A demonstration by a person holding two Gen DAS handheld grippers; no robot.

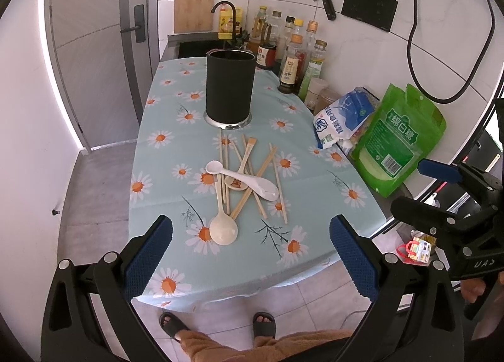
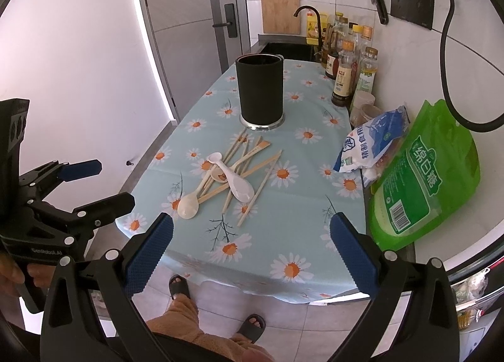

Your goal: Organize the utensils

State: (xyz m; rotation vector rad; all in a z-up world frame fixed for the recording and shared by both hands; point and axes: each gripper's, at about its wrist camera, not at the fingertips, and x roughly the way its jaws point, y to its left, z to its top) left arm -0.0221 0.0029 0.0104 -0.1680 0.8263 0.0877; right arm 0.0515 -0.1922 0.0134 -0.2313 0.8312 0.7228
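Here both tongs, left point(image 1: 250, 255) and right point(image 2: 252, 251), gape empty over the desk's point(image 1: 163, 173) near edge; the cream plastic spoon point(image 1: 223, 220) lies lengthwise, bowl nearest the left.

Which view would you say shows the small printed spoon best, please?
The left wrist view: the printed spoon shows its bowl and picture openly there. In the right wrist view, the white spoon partly hides it.

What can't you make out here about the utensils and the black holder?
- Black holder: its inside is hidden by its own wall in both views.
- Chopsticks: overlapping under the spoons, so the count is unclear.
- Small spoon: its printed picture is too small to read.
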